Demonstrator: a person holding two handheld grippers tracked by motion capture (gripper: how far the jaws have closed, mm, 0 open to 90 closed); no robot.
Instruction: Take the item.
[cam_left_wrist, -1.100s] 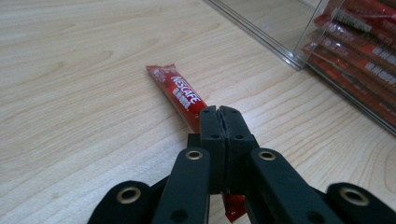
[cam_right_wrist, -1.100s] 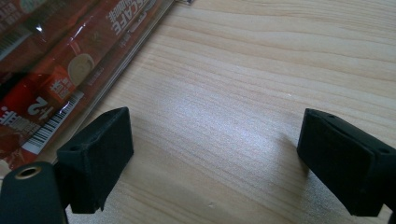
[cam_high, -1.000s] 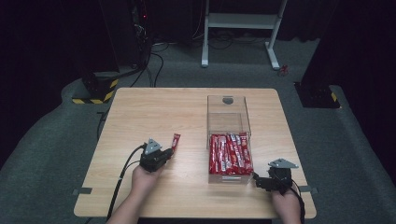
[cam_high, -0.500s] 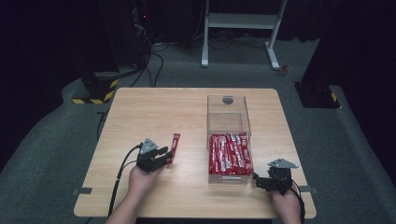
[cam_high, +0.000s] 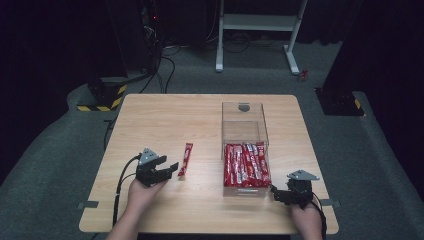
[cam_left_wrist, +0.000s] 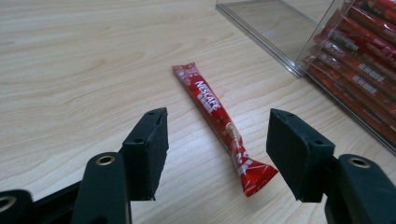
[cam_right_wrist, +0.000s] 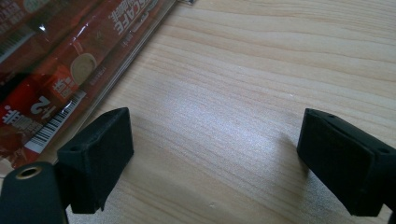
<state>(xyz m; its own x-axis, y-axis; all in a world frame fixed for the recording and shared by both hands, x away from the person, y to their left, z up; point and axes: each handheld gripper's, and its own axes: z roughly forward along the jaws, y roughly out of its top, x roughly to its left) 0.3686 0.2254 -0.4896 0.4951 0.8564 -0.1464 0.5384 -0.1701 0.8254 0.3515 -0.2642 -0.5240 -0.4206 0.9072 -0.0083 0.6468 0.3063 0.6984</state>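
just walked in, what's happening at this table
A person holds a gripper in each hand. The left gripper is open, its jaws either side of a single red Nescafe stick lying flat on the table. The right gripper is open over bare wood beside the clear box of sticks.

One sachet (cam_high: 185, 158) on table (cam_high: 165, 115), left of box (cam_high: 244, 131) w/ sachets (cam_high: 246, 165).
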